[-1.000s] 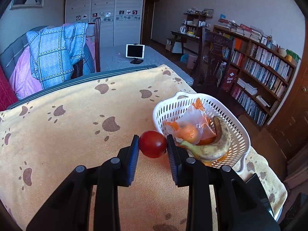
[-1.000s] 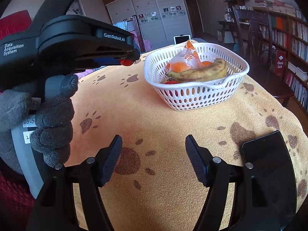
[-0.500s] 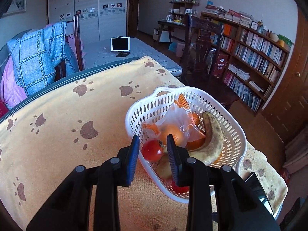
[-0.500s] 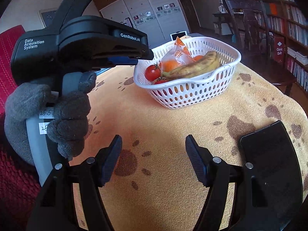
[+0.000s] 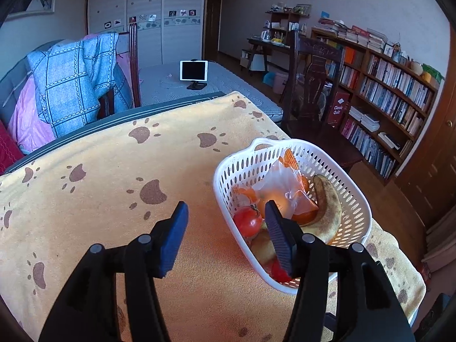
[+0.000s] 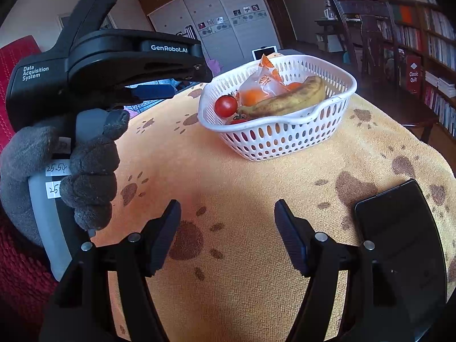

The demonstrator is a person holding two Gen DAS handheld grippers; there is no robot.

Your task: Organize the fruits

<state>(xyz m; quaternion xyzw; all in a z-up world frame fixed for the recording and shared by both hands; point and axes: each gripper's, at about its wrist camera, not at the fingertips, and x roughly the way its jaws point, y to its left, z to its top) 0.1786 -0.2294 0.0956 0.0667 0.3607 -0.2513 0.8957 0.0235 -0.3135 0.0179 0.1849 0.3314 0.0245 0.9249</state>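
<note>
Holding a tomato (image 5: 247, 222), a spotted banana (image 5: 327, 208) and bagged oranges (image 5: 285, 193), the white basket (image 5: 362, 213) sits on the paw-print cloth (image 5: 114, 185); a second red fruit lies lower inside. Left gripper (image 5: 226, 228): jaws spread, empty, straddling the basket's near rim. Right gripper (image 6: 228, 228): jaws spread, empty, over bare cloth beside a black phone (image 6: 399, 242).

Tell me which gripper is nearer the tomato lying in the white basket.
Left. The left gripper hangs open at the basket rim, one finger right beside the tomato. The right gripper is open, well back over the cloth.
</note>
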